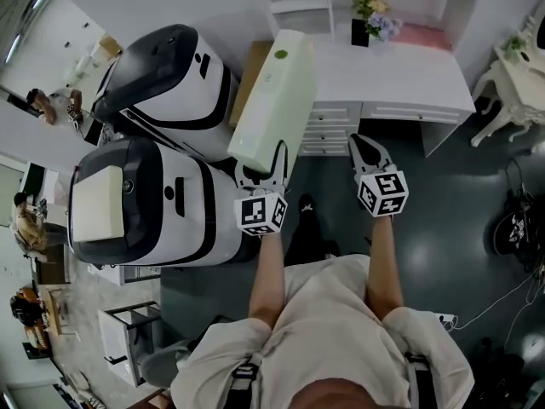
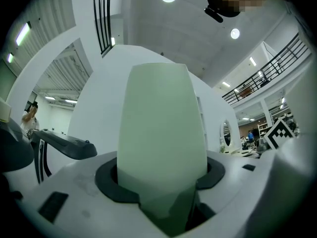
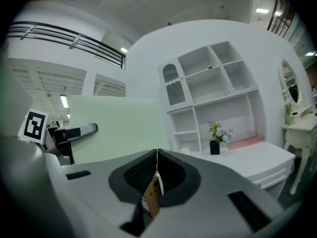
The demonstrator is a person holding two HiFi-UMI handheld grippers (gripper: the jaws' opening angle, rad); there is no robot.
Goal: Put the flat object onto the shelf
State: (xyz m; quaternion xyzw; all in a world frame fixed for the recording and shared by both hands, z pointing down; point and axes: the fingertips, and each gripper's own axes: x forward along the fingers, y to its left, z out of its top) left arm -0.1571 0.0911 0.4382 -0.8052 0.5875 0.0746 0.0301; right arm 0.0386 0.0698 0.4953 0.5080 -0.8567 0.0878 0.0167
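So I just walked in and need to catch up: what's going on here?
A person stands before a white desk with a white shelf unit, a claw in each hand. The left claw is clamped on the lower end of a pale green flat box. The right claw is shut, off the box. Nothing is shelved yet.
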